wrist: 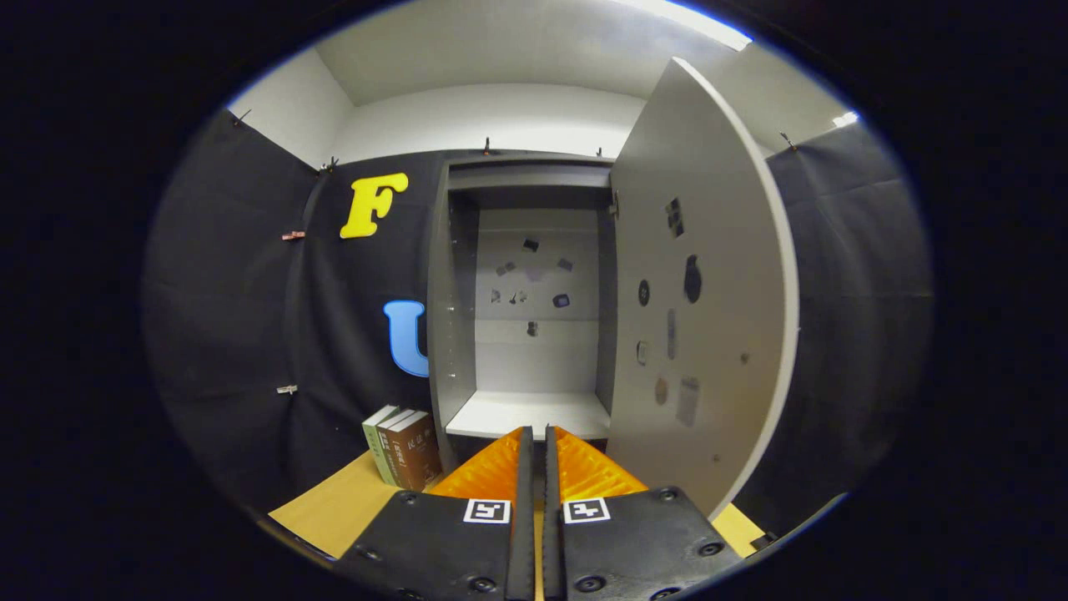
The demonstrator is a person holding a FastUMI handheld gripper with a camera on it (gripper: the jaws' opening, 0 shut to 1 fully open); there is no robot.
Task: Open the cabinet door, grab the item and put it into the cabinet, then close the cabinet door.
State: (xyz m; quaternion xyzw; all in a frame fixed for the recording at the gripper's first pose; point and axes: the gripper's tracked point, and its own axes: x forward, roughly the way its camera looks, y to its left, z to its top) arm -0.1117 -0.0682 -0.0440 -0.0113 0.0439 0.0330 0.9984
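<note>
Cabinet [455,334]: grey, tall, standing on the worktop straight beyond the tool; inside, a pale back panel with several small dark stickers and a white bottom shelf [530,413] with nothing on it.
Cabinet door [701,292]: swung wide open, hinged on the cabinet's right side, its pale inner face turned toward the camera; small dark and grey stickers are scattered over it; its lower edge comes down just right of the tool's right finger.
Worktop [334,509]: light wood, showing to the left of the tool and in a thin strip to its right below the door.
Books [405,449]: three standing upright, side by side, on the worktop against the cabinet's left outer wall; the two on the right have brown spines, the one on the left a green-and-white spine; they are ahead of the tool and off to its left, well apart from its fingers.
Tool [538,434]: orange ribbed fingers brought together with a thin slit between them, holding nothing; the tips point at the front edge of the bottom shelf.
</note>
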